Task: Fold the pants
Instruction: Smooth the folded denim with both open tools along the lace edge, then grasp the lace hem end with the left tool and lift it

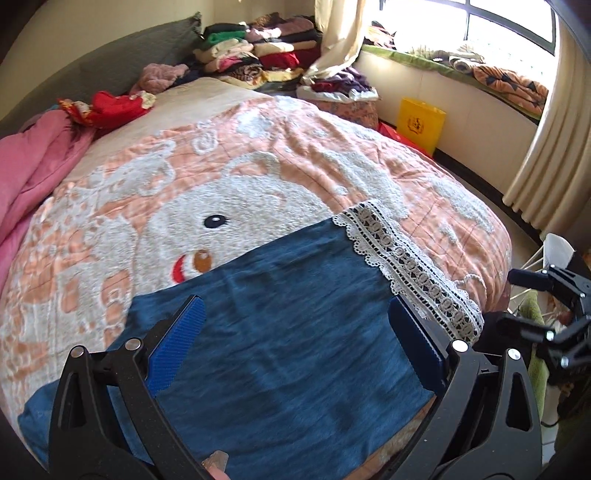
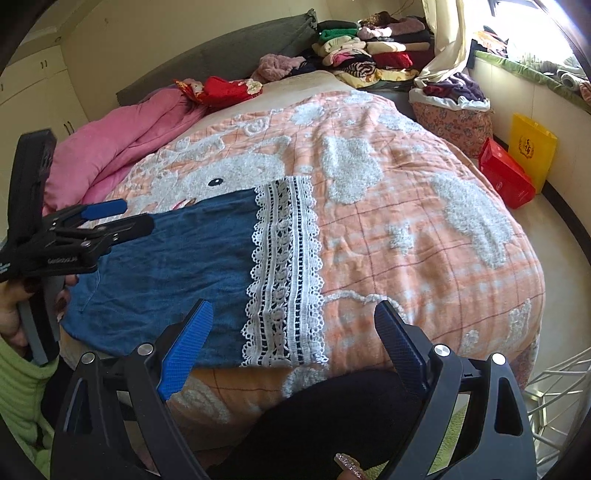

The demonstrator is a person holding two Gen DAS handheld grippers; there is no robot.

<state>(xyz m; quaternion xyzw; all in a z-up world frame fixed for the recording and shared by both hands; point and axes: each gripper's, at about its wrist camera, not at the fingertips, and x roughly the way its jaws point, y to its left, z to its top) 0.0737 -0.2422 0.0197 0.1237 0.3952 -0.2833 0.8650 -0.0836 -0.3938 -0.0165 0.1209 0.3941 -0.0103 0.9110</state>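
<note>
While the left gripper (image 1: pixel 295 347) and right gripper (image 2: pixel 293 349) hang with jaws spread and empty, the blue pants (image 1: pixel 280 332) lie flat at the lower centre on the peach blanket (image 1: pixel 295 147). Behind, a pink quilt (image 1: pixel 33 166) at left, folded clothes (image 1: pixel 258 48) at top, a window (image 1: pixel 509 26) upper right.

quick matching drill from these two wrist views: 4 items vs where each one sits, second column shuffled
Items:
1. pants
2. yellow bag
3. pink quilt
4. folded clothes

Places:
A. floor under the window ledge
B. stacked at the far end of the bed
C. near edge of the bed, in front of both tools
D. bunched along the bed's left side

Pairs: 1-C, 2-A, 3-D, 4-B
</note>
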